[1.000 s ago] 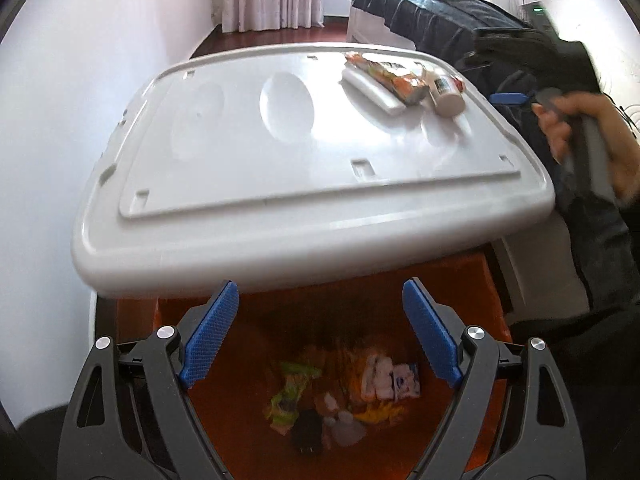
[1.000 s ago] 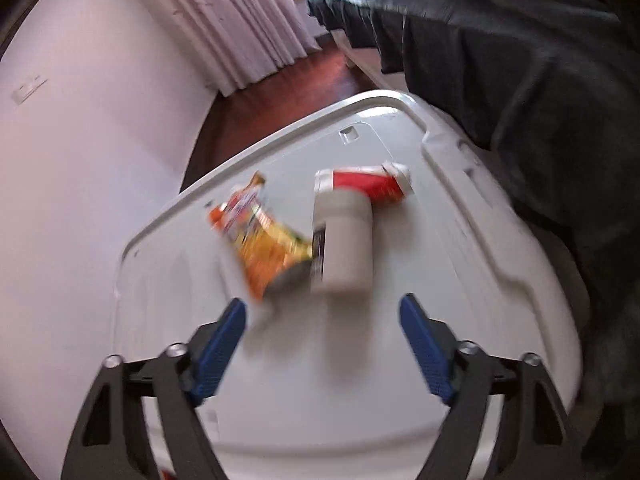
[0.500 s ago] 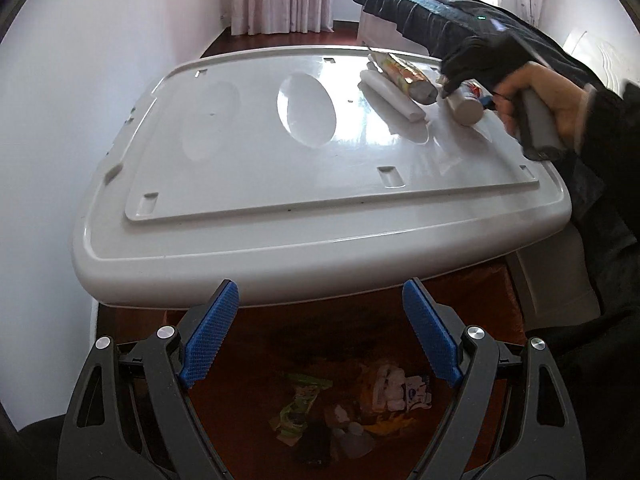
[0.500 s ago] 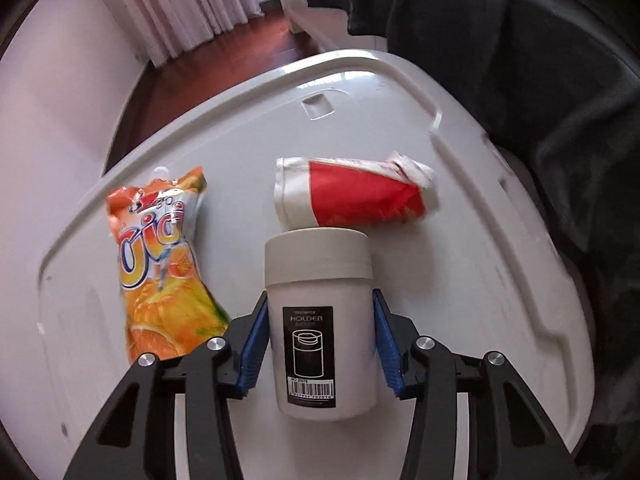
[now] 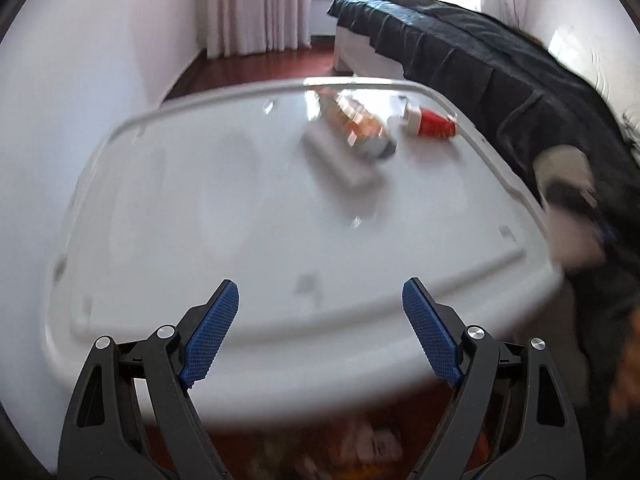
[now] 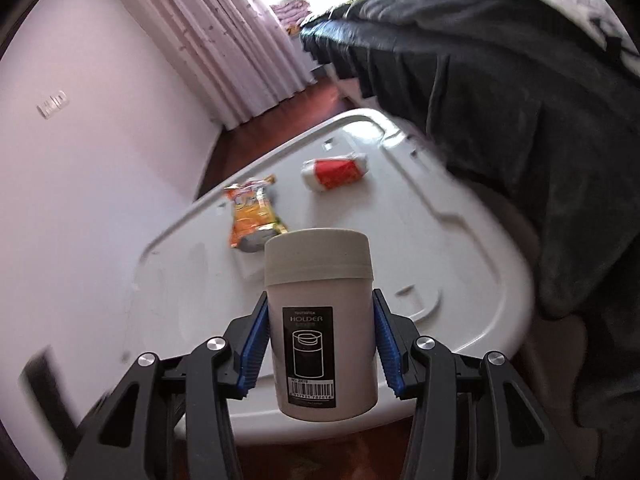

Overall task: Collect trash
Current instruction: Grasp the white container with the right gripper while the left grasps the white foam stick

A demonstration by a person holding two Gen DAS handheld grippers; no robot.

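Note:
My right gripper (image 6: 318, 340) is shut on a white toothpick holder jar (image 6: 320, 320) and holds it lifted above the near edge of the white plastic lid (image 6: 460, 248). On the lid lie an orange snack packet (image 6: 254, 216) and a crushed red-and-white paper cup (image 6: 336, 170). My left gripper (image 5: 320, 336) is open and empty over the near edge of the lid (image 5: 240, 208). The left wrist view is blurred; it shows the packet (image 5: 352, 120), the cup (image 5: 432, 124), and a white flat piece (image 5: 340, 160) beside the packet. The jar (image 5: 568, 200) shows blurred at the right.
An orange bin with trash (image 5: 360, 448) sits below the lid's near edge. A bed with dark cover (image 6: 500, 80) stands to the right. A white wall (image 6: 80, 200) is on the left, curtains (image 6: 224, 40) at the back.
My right gripper closed on the jar and lifted it back off the lid. My left gripper rose and tilted up from the bin toward the lid.

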